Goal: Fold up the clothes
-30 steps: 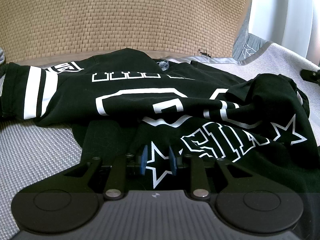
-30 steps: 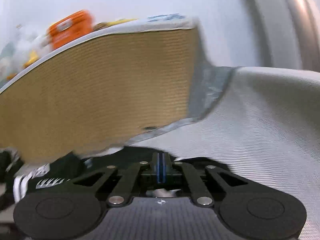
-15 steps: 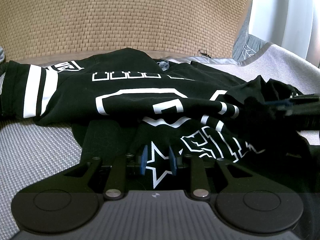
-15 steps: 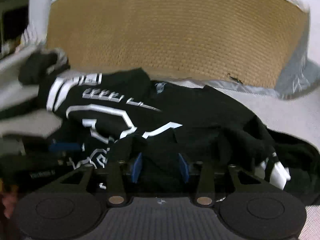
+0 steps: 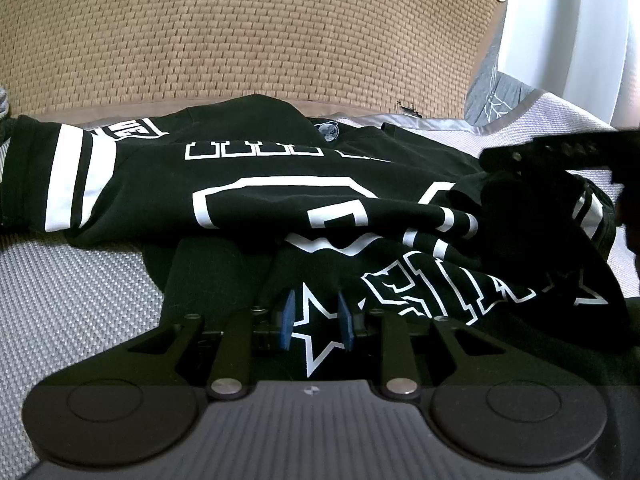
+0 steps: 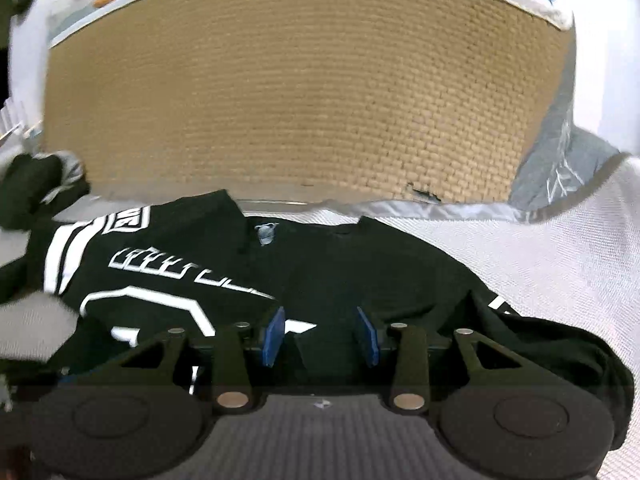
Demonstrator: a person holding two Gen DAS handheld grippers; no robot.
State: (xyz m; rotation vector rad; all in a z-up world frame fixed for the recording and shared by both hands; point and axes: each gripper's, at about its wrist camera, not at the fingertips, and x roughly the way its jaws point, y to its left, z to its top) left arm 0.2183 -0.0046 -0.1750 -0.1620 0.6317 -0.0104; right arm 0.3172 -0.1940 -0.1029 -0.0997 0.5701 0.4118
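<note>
Left wrist view: my left gripper (image 5: pixel 316 322) sits low center w/ blue pads (image 5: pixel 287 318) a narrow gap apart over the white star print; can't tell if they pinch cloth. Black jersey (image 5: pixel 256 196) lies crumpled mid-frame on the grey mat (image 5: pixel 72 300), woven headboard (image 5: pixel 248 32) behind.

Right wrist view: my right gripper (image 6: pixel 322 336), fingers just spread, nothing pinched, hovers over the jersey (image 6: pixel 360 272) at lower center.

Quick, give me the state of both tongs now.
Left tongs: partly open over the black shirt, grip cannot be told.
Right tongs: open, just opened, holding nothing.
</note>
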